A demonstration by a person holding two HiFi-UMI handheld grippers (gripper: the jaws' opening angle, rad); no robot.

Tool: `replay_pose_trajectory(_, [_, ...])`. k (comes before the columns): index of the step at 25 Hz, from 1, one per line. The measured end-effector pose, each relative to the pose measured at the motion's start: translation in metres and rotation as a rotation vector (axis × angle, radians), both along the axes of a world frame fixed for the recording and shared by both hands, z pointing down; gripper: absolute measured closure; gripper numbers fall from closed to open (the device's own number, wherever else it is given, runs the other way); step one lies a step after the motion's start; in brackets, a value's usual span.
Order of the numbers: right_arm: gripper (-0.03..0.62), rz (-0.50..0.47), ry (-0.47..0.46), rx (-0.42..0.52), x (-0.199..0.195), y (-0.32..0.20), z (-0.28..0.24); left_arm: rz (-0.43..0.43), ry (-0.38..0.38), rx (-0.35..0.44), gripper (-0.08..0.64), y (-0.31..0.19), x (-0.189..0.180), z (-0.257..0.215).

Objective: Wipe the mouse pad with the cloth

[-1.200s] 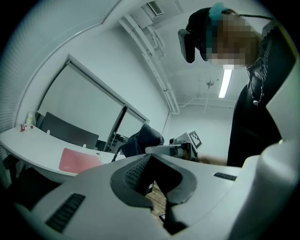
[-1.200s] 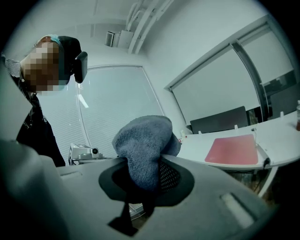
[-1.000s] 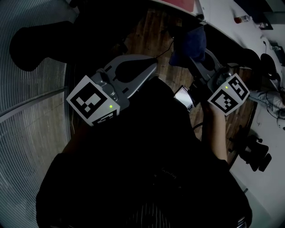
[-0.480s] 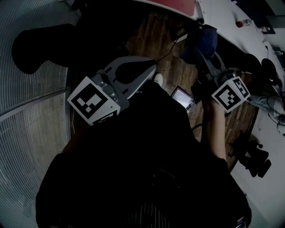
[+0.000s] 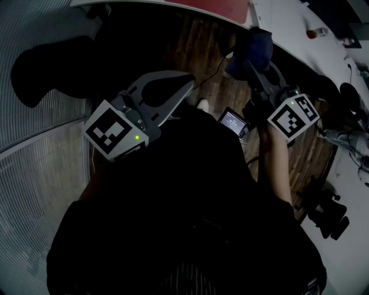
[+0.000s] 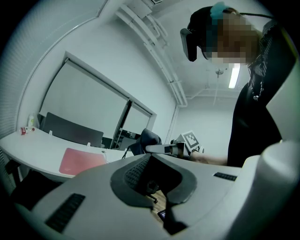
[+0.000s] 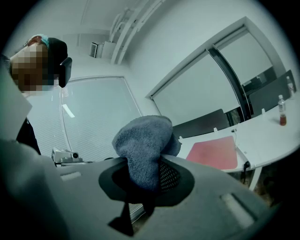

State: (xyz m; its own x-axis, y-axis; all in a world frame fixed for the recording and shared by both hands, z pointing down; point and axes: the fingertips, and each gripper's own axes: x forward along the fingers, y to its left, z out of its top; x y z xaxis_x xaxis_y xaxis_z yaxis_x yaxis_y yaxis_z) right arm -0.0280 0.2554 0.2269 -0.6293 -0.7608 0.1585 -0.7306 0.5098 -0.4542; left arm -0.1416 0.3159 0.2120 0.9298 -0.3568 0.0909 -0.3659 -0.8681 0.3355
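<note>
The red mouse pad (image 5: 226, 7) lies on the white table (image 5: 288, 23) at the top of the head view; it also shows in the left gripper view (image 6: 82, 161) and the right gripper view (image 7: 213, 152). My right gripper (image 5: 252, 62) is shut on a bunched blue cloth (image 5: 252, 49), held over the wooden floor just short of the table edge. The cloth (image 7: 143, 147) bulges out above the jaws of my right gripper (image 7: 146, 163). My left gripper (image 5: 190, 82) is shut and holds nothing; it is raised at the left. In its own view the left gripper (image 6: 151, 156) points toward the table.
A small bottle (image 5: 316, 31) stands on the table, to the right of the pad, and shows in the right gripper view too (image 7: 281, 110). A small lit device (image 5: 233, 122) hangs between the grippers. Dark equipment (image 5: 326, 210) sits low right, a dark chair (image 5: 52, 63) at left.
My right gripper has carried the cloth up and away, closer to the table edge. The left gripper shifted slightly left and stayed shut.
</note>
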Motion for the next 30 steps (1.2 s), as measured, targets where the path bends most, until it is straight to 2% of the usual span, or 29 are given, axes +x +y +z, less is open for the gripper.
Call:
replay_pose_trajectory(6, [0.520, -0.003, -0.020, -0.002, 0.062, -0.027, 0.011, 0.001, -0.028, 0.010, 0.552, -0.021, 0.061, 0.008])
replay_pose_trajectory(15, [0.520, -0.033, -0.050, 0.004, 0.158, -0.059, 0.001, -0.020, -0.062, -0.008, 0.552, -0.051, 0.160, -0.002])
replay_pose_trajectory(22, [0.520, -0.065, -0.062, -0.009, 0.202, -0.067, 0.013, -0.017, -0.180, 0.008, 0.552, -0.053, 0.209, 0.005])
replay_pose_trajectory(26, [0.520, -0.065, -0.085, -0.002, 0.222, -0.063, 0.018, 0.007, -0.188, -0.008, 0.552, -0.052, 0.234, 0.007])
replay_pose_trajectory(30, [0.520, -0.048, -0.127, -0.021, 0.236, -0.062, 0.025, 0.015, -0.201, -0.033, 0.552, -0.055, 0.244, 0.009])
